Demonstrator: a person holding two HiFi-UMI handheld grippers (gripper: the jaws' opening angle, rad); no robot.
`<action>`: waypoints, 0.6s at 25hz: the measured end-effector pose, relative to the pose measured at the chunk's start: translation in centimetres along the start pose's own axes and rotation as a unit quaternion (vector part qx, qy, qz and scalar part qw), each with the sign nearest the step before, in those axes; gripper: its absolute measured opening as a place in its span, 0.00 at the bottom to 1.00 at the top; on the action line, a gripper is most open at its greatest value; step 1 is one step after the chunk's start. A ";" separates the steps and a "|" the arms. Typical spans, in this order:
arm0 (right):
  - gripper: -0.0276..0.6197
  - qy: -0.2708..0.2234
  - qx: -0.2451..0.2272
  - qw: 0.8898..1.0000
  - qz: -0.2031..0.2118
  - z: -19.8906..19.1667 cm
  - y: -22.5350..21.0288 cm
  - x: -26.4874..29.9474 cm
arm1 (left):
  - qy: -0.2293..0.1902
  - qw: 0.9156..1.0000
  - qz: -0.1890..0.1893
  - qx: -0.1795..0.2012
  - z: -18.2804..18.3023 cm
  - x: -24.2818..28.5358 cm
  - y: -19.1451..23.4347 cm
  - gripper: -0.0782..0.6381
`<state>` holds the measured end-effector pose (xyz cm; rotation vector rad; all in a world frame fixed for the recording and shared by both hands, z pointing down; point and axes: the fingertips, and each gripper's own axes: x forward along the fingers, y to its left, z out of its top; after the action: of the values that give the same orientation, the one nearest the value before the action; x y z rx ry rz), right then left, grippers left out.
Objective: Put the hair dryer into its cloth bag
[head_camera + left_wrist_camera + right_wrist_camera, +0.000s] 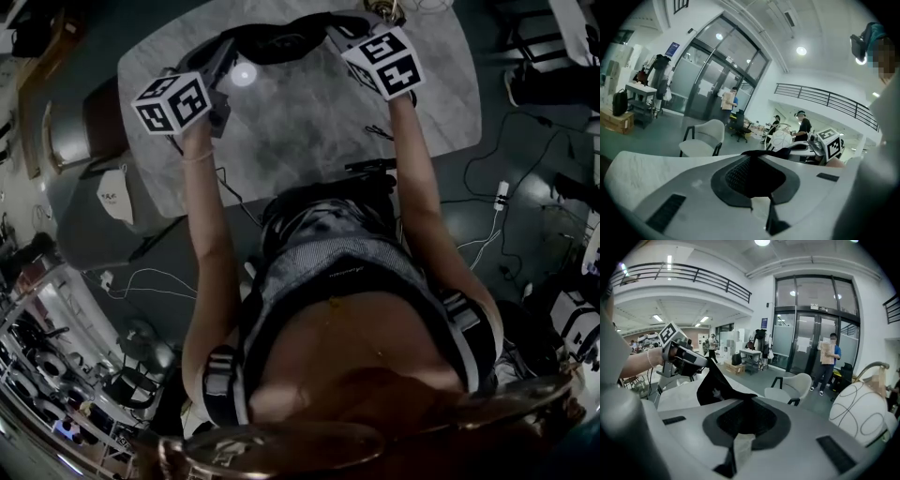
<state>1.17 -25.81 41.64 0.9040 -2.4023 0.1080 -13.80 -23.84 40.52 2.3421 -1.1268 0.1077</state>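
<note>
Cloth bag [281, 42] stretched between left gripper [223, 56] and right gripper [336, 33] over marble table [309, 131].

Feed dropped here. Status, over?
Left gripper, right gripper shut on bag, stretched between them over table. Dryer not made out. No obstruction seen.

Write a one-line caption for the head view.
The left gripper and right gripper hold a black cloth bag over a marble table.

The pale marbled table [309, 122] carries a small dark cord-like thing [380, 131] toward its right side and an indistinct dark object [370, 167] at its near edge.
</note>
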 end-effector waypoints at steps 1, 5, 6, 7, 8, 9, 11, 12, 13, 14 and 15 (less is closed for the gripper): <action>0.15 0.000 0.003 1.000 0.005 -0.4 0.3 -0.1 | 0.001 1.000 -0.002 -0.007 -0.6 -0.3 0.0 0.14; 0.15 -0.001 0.017 1.000 0.022 -1.7 1.4 -1.0 | 0.003 0.999 -0.019 -0.031 -2.5 -1.3 -0.6 0.14; 0.15 0.002 0.016 1.000 0.023 -2.0 1.6 -1.2 | 0.008 0.999 -0.020 -0.030 -2.9 -1.5 -0.9 0.14; 0.15 0.006 0.015 1.000 0.024 -2.3 1.8 -1.3 | 0.013 0.999 -0.020 -0.029 -3.3 -1.7 -1.1 0.14; 0.15 0.010 0.014 1.000 0.024 -2.6 2.1 -1.5 | 0.018 0.999 -0.019 -0.026 -3.8 -1.9 -1.4 0.14; 0.15 0.015 0.013 1.000 0.023 -2.8 2.4 -1.8 | 0.024 0.999 -0.019 -0.025 -4.2 -2.1 -1.7 0.14; 0.15 0.024 0.011 0.999 0.023 -3.5 3.0 -2.4 | 0.032 0.999 -0.020 -0.024 -5.0 -2.6 -2.3 0.14; 0.15 0.028 0.011 0.999 0.024 -3.9 3.3 -2.7 | 0.035 0.999 -0.020 -0.026 -5.4 -2.9 -2.6 0.14; 0.15 0.030 0.011 0.999 0.026 -4.2 3.7 -3.0 | 0.038 0.999 -0.021 -0.028 -5.9 -3.1 -2.9 0.14; 0.15 0.032 0.013 0.999 0.028 -4.6 4.0 -3.2 | 0.041 0.998 -0.022 -0.029 -6.4 -3.4 -3.1 0.14; 0.15 0.033 0.014 0.999 0.029 -4.9 4.3 -3.5 | 0.045 0.998 -0.022 -0.030 -6.9 -3.5 -3.3 0.14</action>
<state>2.94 -19.18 44.40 0.8295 -2.3709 0.1916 -12.56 -16.26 43.92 2.2846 -1.0198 0.1589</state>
